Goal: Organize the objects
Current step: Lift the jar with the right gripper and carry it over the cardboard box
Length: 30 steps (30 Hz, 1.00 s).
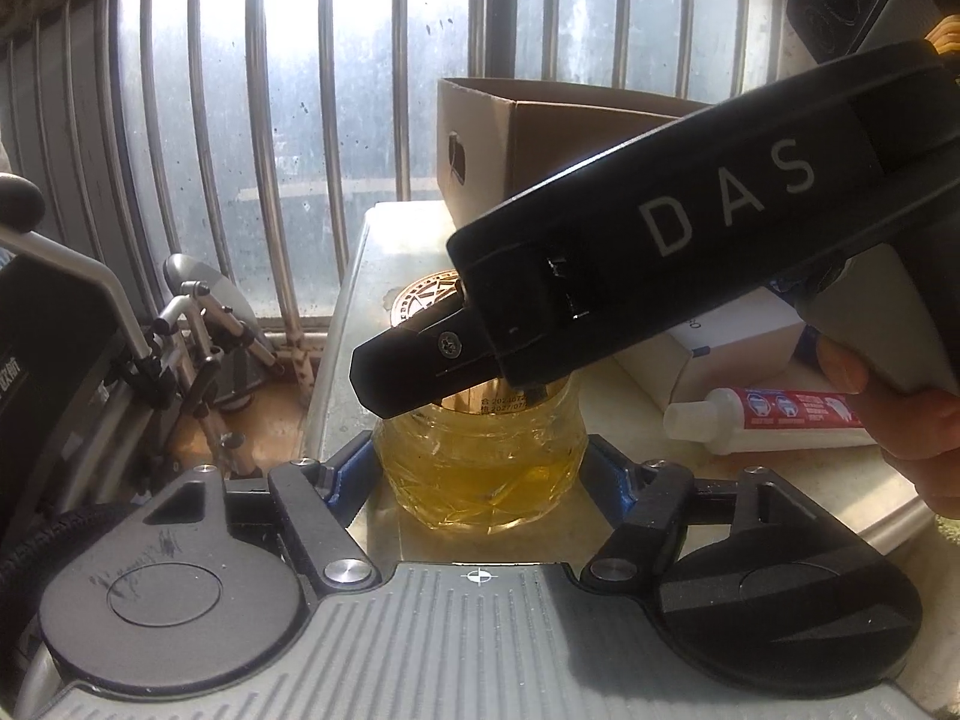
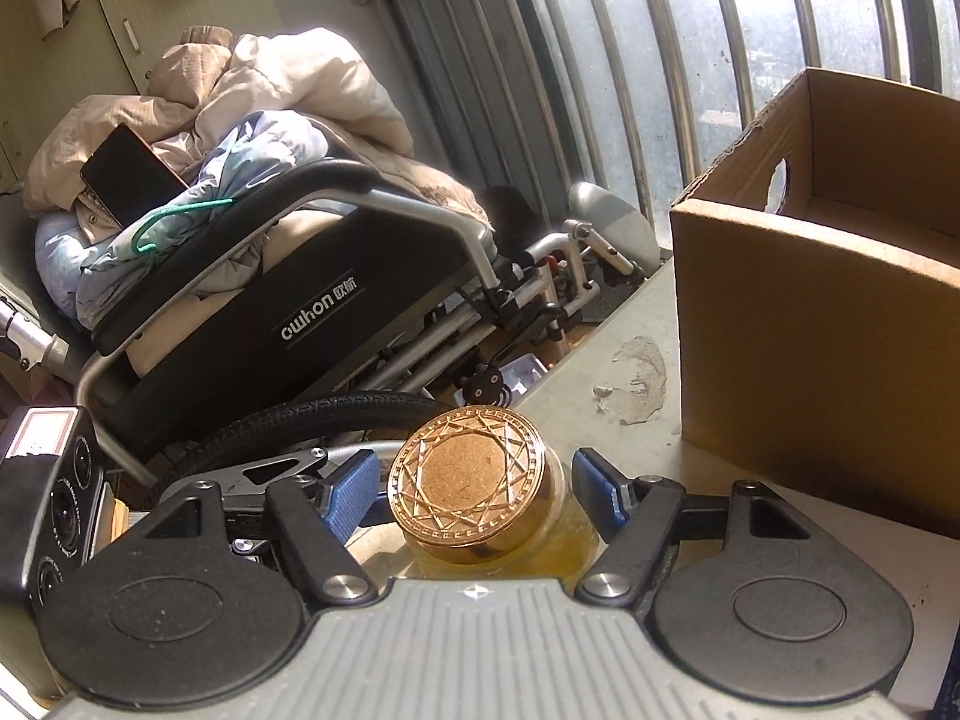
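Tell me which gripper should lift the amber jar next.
Probably left. The left gripper has its pads bracketing the jar's wide glass body, close against both sides; the right gripper only straddles the gold lid, with gaps either side.

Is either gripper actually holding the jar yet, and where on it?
Not clearly. The left gripper brackets the jar at its glass body, contact unclear; the right gripper straddles its gold lid, with a gap beside one pad.

"DAS" in pale capitals along the black body of the right claw (image 1: 414, 378). "owhon" plus two Chinese characters on the wheelchair (image 2: 288, 306) side panel. Date print starting "2027/07" on the jar (image 1: 480, 456); rest unreadable. Toothpaste tube (image 1: 774, 420) print too small.
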Tool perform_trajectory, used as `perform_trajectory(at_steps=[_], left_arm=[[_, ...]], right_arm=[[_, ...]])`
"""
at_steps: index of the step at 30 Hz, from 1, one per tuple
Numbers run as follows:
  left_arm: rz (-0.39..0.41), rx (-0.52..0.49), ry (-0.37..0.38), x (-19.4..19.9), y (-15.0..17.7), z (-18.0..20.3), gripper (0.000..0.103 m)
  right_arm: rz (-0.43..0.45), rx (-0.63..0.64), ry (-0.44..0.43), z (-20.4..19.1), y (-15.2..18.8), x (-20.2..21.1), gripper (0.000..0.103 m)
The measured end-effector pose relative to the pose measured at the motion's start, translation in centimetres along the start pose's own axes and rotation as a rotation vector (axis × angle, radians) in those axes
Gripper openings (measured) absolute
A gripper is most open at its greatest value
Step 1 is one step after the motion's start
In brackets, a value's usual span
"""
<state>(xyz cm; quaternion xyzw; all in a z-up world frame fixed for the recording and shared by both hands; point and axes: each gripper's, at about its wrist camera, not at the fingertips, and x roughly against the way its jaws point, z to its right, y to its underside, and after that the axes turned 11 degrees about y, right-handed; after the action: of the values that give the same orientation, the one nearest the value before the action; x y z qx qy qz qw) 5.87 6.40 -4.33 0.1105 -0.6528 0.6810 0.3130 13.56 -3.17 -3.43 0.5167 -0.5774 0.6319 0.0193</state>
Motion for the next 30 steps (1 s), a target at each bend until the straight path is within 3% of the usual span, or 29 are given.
perform_trajectory(at_steps=[4,16,26,30], left_arm=[[0.011,-0.004,-0.001,0.0,0.3,0.0,0.072],[0.002,-0.046,0.057,1.4,1.3,0.8,0.072],[0.013,-0.079,0.058,1.3,1.5,1.1,0.073],[0.019,-0.101,0.051,1.3,1.6,1.2,0.074]], right_arm=[[0.008,0.005,0.017,0.0,0.1,0.1,0.069],[-0.007,0.018,0.018,-0.5,1.6,1.7,0.068],[-0.003,0.077,0.061,-1.3,2.1,2.1,0.068],[-0.011,0.103,0.082,-1.8,2.0,1.6,0.074]])
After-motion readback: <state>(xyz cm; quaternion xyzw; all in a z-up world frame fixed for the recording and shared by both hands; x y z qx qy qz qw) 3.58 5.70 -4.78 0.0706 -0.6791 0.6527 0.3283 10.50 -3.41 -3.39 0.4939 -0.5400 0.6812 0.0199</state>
